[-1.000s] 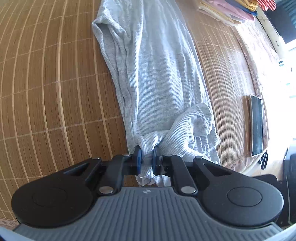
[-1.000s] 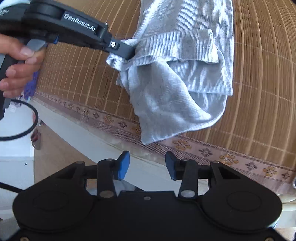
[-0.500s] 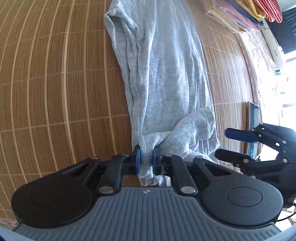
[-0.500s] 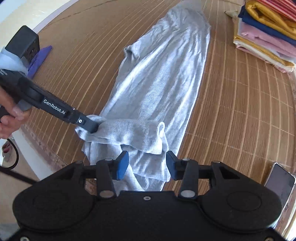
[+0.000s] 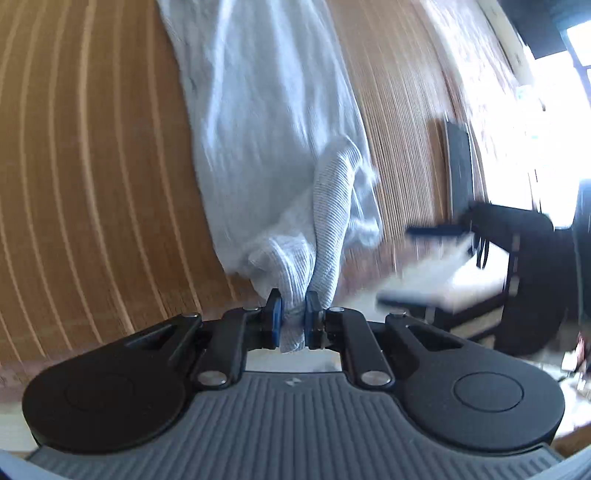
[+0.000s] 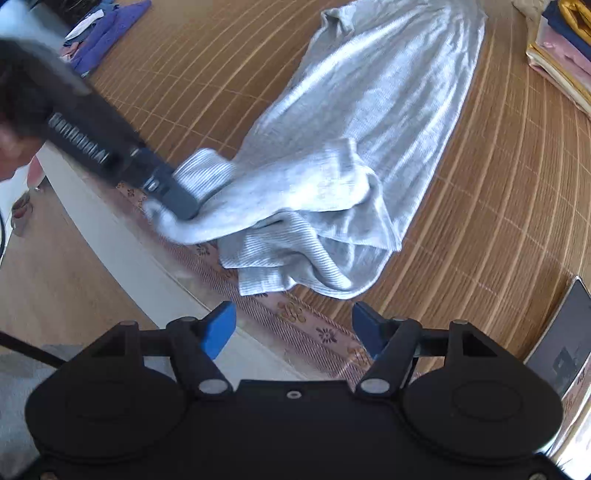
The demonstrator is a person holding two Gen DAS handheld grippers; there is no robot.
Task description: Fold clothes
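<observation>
- Grey ribbed garment (image 6: pixel 373 122): lies lengthwise on the woven bamboo mat (image 6: pixel 498 206), its bunched near end at the mat's patterned border edge (image 6: pixel 295 314), one corner lifted clear of it.
- Left gripper (image 5: pixel 293 314): jaws nearly closed, pinching a bunched corner of the cloth, which is pulled taut above the near edge (both views blurred here).
- Right gripper (image 6: pixel 293 325): jaws opening, nothing between them; hovers over the border edge, just short of the loose hem (image 6: pixel 266 282).
- Surroundings: folded stack (image 6: pixel 565 55) at the mat's far right corner; dark phone-like slab (image 6: pixel 561 339) at the right edge; purple clothing (image 6: pixel 107 33) at the far left.
- Risks, as judged: thin pinch may slip under tension; the right claw may seize several layers of the crumpled end, or miss the hem; cloth may slide off the edge.
</observation>
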